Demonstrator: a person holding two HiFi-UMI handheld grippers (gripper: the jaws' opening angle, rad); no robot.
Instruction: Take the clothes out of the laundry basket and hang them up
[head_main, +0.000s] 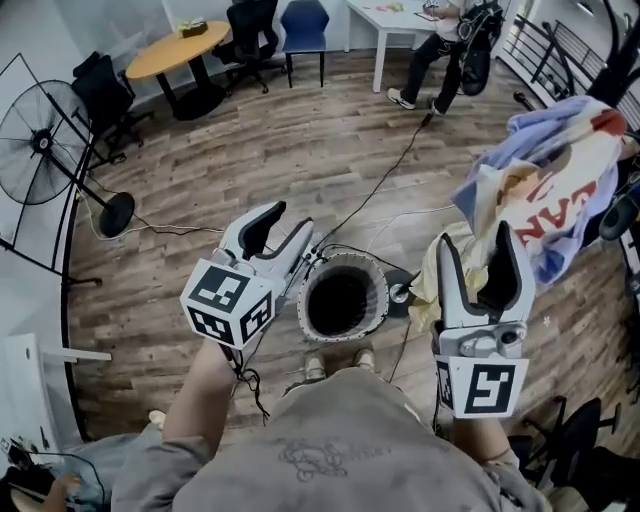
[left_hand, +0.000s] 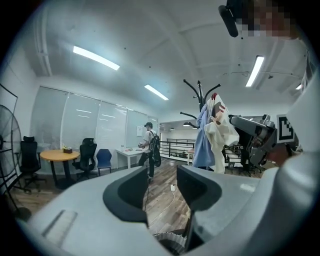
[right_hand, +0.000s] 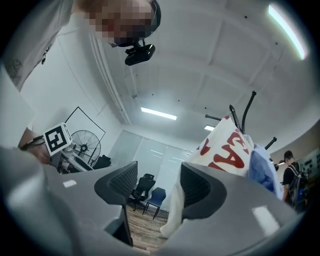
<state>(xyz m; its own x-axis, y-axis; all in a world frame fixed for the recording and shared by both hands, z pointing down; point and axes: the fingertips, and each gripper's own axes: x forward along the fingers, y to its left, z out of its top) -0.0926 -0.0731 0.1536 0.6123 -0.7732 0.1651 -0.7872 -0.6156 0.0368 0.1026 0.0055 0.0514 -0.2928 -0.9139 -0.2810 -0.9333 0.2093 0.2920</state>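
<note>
The laundry basket (head_main: 372, 281), round with a white rim and a dark inside, stands on the wood floor at my feet; I see no clothes in it. My left gripper (head_main: 283, 226) hovers just left of it, open and holding nothing. My right gripper (head_main: 478, 246) is to the basket's right, open, pointing at the clothes (head_main: 556, 175) hung on the coat rack: a cream garment with red letters (right_hand: 231, 147) and a blue one (left_hand: 203, 142). The cream cloth hangs just beyond the right jaws, not between them. The rack's black hooks (left_hand: 199, 90) show above the clothes.
A floor fan (head_main: 43, 143) stands at the left. A round orange table (head_main: 180, 46), office chairs (head_main: 251, 32) and a white desk with a person (head_main: 441, 40) are at the back. Cables (head_main: 380, 185) run across the floor. A railing (head_main: 560, 45) is at the far right.
</note>
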